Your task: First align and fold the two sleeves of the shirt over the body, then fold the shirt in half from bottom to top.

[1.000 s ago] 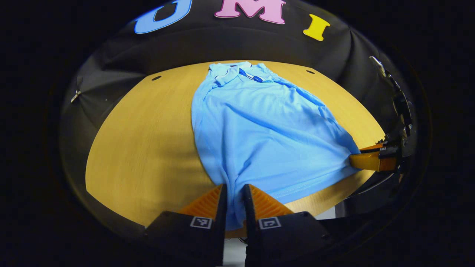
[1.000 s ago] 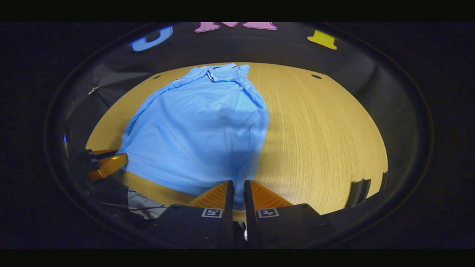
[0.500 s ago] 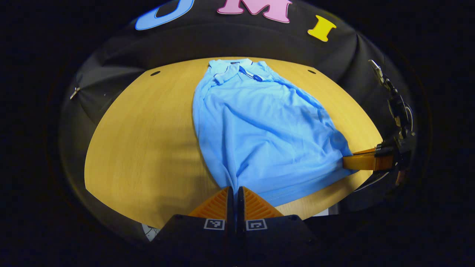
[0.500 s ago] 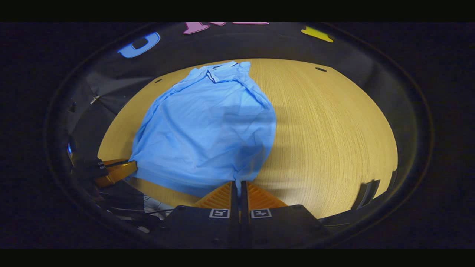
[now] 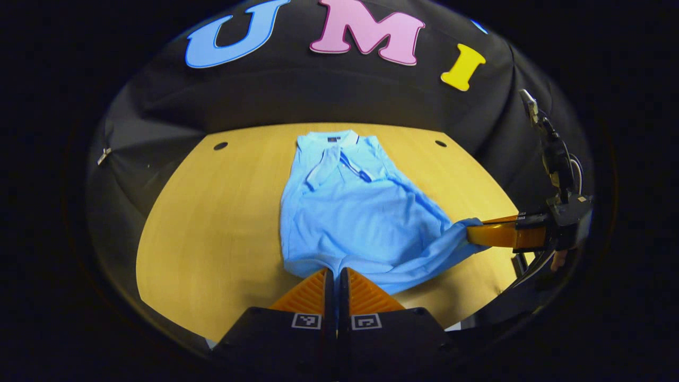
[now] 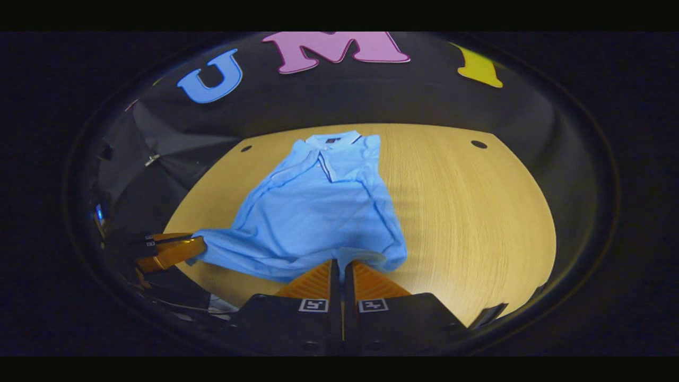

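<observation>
A light blue polo shirt [image 5: 355,212] lies lengthwise on the wooden table, collar at the far end, sleeves folded in over the body. My left gripper [image 5: 336,271] is shut on the bottom hem's left corner, which is raised off the table. In the right gripper view the same shirt [image 6: 318,212] stretches away, and my right gripper [image 6: 343,263] is shut on the hem's right corner. The right gripper [image 5: 485,234] shows at the right of the left gripper view, pinching cloth. The left gripper [image 6: 172,249] shows at the left of the right gripper view, doing the same.
The round wooden table [image 5: 212,223] has two small dark holes [image 5: 220,145] near its far edge. Black cloth walls close in behind it. Bare wood [image 6: 477,212] spreads on both sides of the shirt. The table's near edge runs just below both grippers.
Both grippers have risen and moved toward the collar with the hem. The lower part of the shirt has lifted off the table and the visible length of shirt has shortened.
</observation>
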Available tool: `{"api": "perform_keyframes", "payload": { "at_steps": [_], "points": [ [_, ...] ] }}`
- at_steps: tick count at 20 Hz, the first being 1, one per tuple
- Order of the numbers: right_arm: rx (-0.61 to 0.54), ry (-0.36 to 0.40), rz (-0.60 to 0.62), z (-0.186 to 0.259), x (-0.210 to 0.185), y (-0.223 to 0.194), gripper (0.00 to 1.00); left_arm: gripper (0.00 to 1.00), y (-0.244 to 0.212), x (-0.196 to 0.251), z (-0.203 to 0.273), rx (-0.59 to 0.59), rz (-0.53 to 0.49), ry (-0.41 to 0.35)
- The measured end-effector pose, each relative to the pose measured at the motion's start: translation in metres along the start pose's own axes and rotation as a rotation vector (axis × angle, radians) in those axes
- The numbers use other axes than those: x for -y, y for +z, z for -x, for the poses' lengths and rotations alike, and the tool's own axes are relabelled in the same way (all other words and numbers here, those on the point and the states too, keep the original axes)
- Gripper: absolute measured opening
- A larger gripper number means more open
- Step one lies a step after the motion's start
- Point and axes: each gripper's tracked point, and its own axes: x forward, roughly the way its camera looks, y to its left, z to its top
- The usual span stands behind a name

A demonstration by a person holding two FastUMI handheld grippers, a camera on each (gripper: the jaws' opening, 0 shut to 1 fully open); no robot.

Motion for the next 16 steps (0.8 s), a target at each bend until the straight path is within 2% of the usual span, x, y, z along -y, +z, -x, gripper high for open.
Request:
{"api": "perform_keyframes", "payload": {
  "at_steps": [2,3,4,5,8,9,13,14,15,16],
  "points": [
    [0.050,0.006,0.002,-0.010,0.002,0.041,0.11,0.06,0.031,-0.002,-0.004,0.007,0.057,-0.021],
    [0.068,0.001,0.019,-0.016,0.005,0.060,0.05,0.06,0.049,-0.002,-0.007,0.014,0.082,-0.038],
    [0.090,-0.007,0.032,-0.022,0.010,0.080,0.06,0.06,0.067,-0.004,-0.011,0.026,0.093,-0.045],
    [0.111,-0.009,0.036,-0.028,0.011,0.100,0.12,0.06,0.084,-0.010,-0.017,0.035,0.096,-0.046],
    [0.167,0.007,0.029,-0.048,0.007,0.153,0.11,0.06,0.139,-0.031,-0.041,0.091,0.066,-0.017],
    [0.186,0.011,0.038,-0.055,0.006,0.173,0.06,0.06,0.154,-0.038,-0.054,0.099,0.042,-0.008],
    [0.266,0.003,0.087,-0.089,0.008,0.245,0.05,0.06,0.208,-0.062,-0.104,0.129,-0.029,0.012],
    [0.278,-0.002,0.093,-0.100,0.010,0.259,0.00,0.06,0.220,-0.067,-0.118,0.133,-0.027,0.012],
    [0.287,-0.009,0.092,-0.113,0.013,0.273,0.00,0.06,0.230,-0.072,-0.133,0.138,-0.023,0.011],
    [0.292,-0.015,0.087,-0.125,0.016,0.285,0.05,0.06,0.241,-0.077,-0.149,0.142,-0.019,0.016]
  ]
}}
